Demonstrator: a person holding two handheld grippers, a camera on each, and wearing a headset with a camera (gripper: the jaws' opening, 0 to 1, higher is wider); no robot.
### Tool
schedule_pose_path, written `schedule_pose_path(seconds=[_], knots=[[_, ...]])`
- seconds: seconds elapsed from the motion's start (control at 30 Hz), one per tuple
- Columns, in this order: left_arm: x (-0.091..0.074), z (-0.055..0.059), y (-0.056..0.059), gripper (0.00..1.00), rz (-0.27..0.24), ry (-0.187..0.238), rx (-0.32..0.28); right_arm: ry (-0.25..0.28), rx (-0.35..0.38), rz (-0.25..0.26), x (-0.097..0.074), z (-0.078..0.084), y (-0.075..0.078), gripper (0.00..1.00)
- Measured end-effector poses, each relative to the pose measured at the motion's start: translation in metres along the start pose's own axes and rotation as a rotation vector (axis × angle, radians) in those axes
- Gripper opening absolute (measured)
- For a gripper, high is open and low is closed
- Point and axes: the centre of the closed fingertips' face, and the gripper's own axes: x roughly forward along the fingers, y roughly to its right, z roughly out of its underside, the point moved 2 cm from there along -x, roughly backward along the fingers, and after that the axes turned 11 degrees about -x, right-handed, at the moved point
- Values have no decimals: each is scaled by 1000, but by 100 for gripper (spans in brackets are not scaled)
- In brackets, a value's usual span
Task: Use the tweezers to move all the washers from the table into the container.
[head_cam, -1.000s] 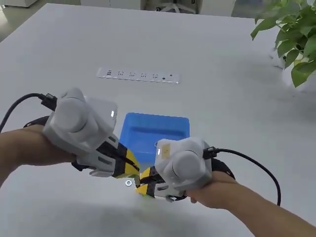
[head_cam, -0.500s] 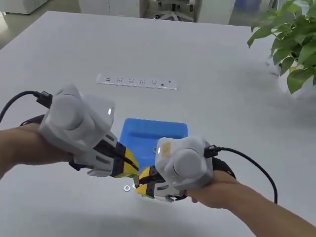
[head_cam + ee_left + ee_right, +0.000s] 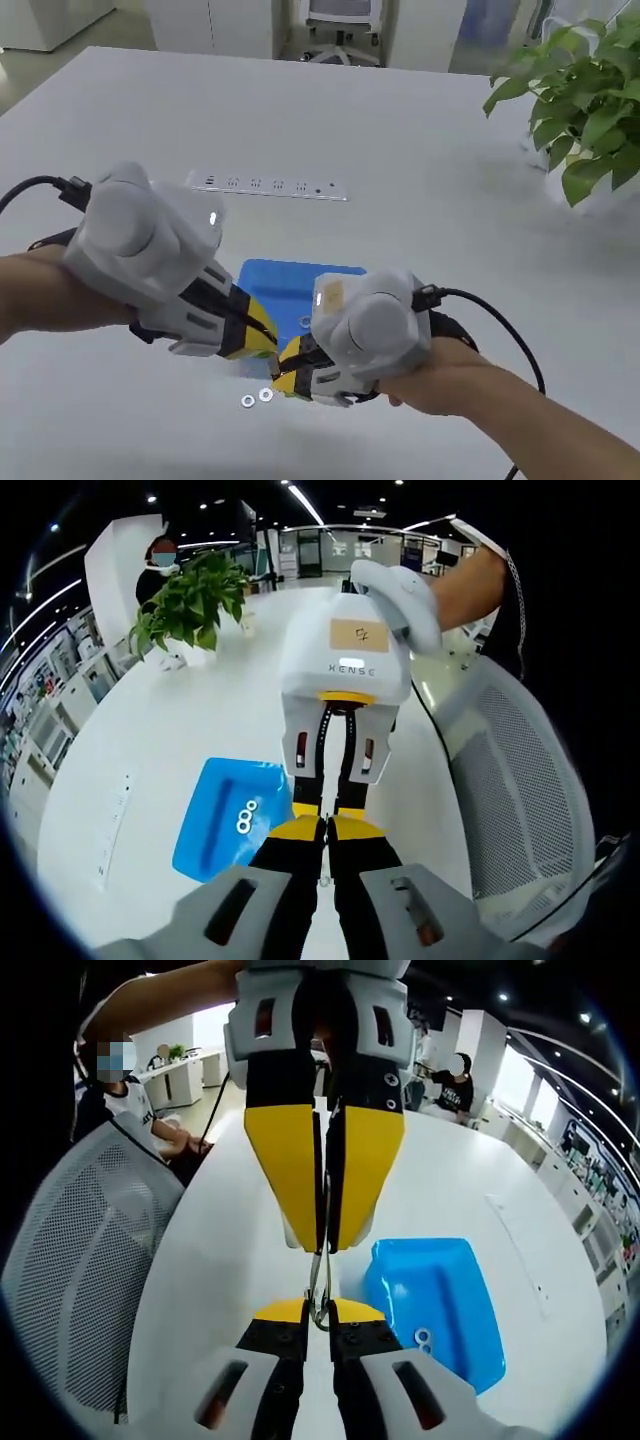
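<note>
My left gripper [image 3: 262, 338] and right gripper [image 3: 287, 378] meet tip to tip just in front of the blue container [image 3: 270, 278]. In the right gripper view, thin metal tweezers [image 3: 318, 1285] run from the left gripper's shut yellow jaws down into my right gripper [image 3: 320, 1315], whose jaws are also closed on them. Two washers [image 3: 257, 398] lie on the table just below the jaws. One washer [image 3: 304, 321] rests in the container. In the left gripper view, a small group of washers [image 3: 245, 817] sits in the container [image 3: 215, 835], left of my left gripper [image 3: 326, 830].
A white power strip [image 3: 265, 186] lies beyond the container. A potted plant [image 3: 580, 110] stands at the table's far right. A mesh office chair [image 3: 70, 1240] stands at the near table edge. People sit in the background.
The head camera has tilted, shifting the scene. The grippers have stayed tip to tip. A second washer now shows beside the first on the table.
</note>
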Motion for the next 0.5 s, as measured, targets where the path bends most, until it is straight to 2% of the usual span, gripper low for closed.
schedule_pose_path(seconds=[0.2, 0.5], knots=[[-2, -10, -3, 6, -2, 1, 26, -7, -11, 21, -9, -1, 8, 9], [-7, -26, -13, 6, -19, 6, 59, -6, -26, 55, -20, -4, 26, 9]])
